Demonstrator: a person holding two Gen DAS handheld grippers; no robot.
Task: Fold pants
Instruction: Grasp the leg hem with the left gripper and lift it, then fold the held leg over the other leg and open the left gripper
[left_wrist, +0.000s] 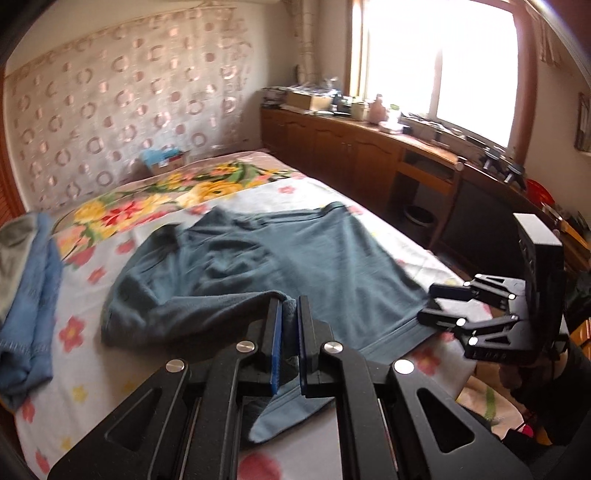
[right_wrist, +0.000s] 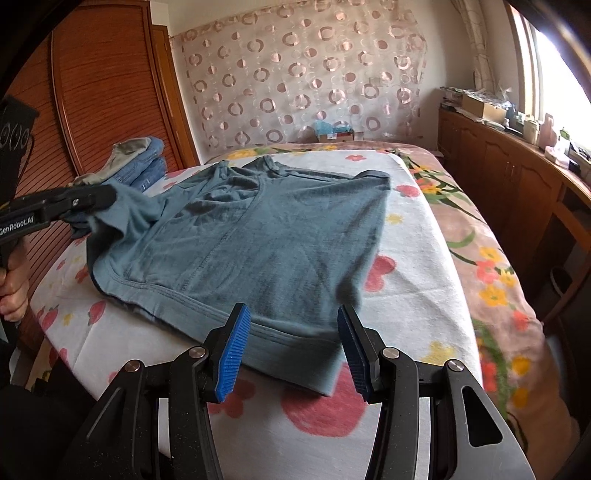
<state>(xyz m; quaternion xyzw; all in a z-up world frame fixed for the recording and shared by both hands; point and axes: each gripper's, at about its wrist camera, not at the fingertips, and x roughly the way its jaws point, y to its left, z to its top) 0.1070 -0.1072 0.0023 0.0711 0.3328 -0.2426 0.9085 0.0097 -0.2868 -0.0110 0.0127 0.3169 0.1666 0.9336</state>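
Teal pants flat on floral bed sheet, waistband nearest right claw. Left claw clamped on a cuff, fabric lifted off the pants' left edge. Right claw jaws apart, empty, hovering just over the waistband corner. Long axis runs away from right claw toward the curtain. Probably next: carry cuff across toward the waistband; left hand nearer.
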